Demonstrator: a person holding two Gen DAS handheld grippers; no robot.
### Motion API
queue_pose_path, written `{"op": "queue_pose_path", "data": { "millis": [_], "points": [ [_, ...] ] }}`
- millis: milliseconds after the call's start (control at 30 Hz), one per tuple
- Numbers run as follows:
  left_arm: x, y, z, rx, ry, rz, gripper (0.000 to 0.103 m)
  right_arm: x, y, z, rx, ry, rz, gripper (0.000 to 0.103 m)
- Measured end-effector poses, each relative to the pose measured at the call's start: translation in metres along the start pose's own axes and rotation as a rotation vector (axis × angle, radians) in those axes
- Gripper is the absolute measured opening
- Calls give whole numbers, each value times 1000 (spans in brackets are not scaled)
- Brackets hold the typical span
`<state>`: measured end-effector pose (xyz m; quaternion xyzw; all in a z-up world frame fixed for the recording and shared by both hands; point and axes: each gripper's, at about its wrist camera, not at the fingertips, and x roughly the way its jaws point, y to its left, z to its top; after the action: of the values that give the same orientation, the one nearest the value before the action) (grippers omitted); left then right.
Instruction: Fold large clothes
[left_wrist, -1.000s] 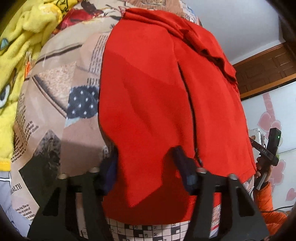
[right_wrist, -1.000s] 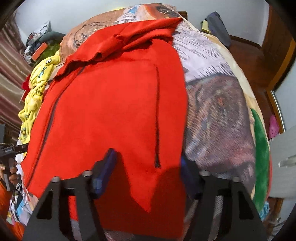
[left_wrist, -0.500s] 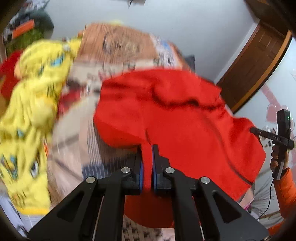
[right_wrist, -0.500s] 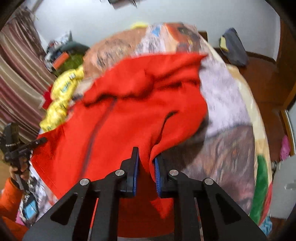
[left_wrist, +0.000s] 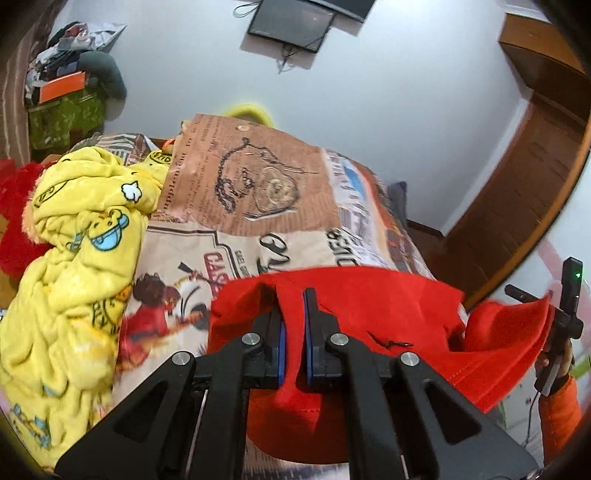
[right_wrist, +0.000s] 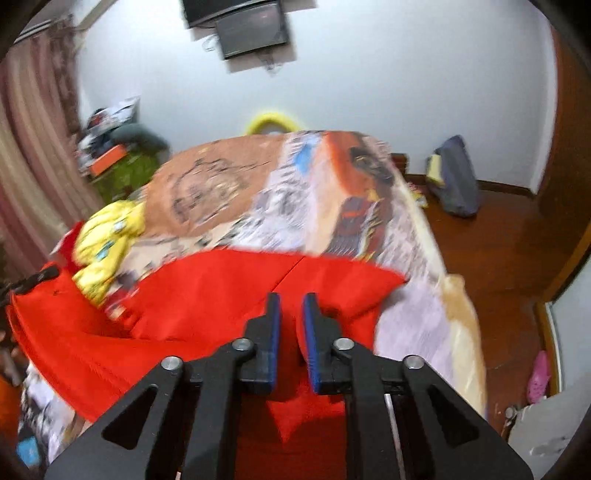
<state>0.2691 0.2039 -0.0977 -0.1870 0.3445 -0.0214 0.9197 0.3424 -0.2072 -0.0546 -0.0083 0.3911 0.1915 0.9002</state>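
1. The bed (left_wrist: 266, 236) with its printed cover stretches away ahead of both grippers.
2. The red garment (left_wrist: 388, 306) hangs lifted off the near end of the bed, stretched between the two grippers and sagging beneath them.
3. A crumpled yellow blanket (left_wrist: 74, 266) lies on the bed, off to the left gripper's left.
4. The left gripper (left_wrist: 293, 325) is clamped on a fold of the red garment, cloth pinched between its blue pads.
5. The right gripper (right_wrist: 291, 325) is closing, its jaws nearly together, with the garment's red cloth (right_wrist: 207, 291) between them.
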Motion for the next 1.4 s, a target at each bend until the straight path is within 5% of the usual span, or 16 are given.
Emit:
{"op": "queue_pose_path", "data": {
  "millis": [167,433,567,667,733,800,967,1133,1400],
  "points": [
    [69,10,12,-13,62,75,7,51,-26,20,92,54,-60,8],
    [166,42,-11,-14,296,174,7,93,-33,-8,75,157,-90,8],
    [166,46,-12,-21,332,146,9,107,-29,-9,49,239,-18,9],
    [151,41,-1,7,320,146,12,113,-19,-4,-5,257,-28,18],
    [137,38,12,14,280,146,20,113,-11,0,-40,249,-41,31],
    [114,38,27,4,209,131,43,112,-5,3,-60,240,-42,41],
    [79,44,45,31,97,180,55,118,9,9,-105,239,-34,47],
    [89,64,21,63,172,238,55,131,12,13,-129,267,-45,48],
    [105,86,-58,40,306,177,55,163,6,18,-109,339,-64,48]
  ]
}}
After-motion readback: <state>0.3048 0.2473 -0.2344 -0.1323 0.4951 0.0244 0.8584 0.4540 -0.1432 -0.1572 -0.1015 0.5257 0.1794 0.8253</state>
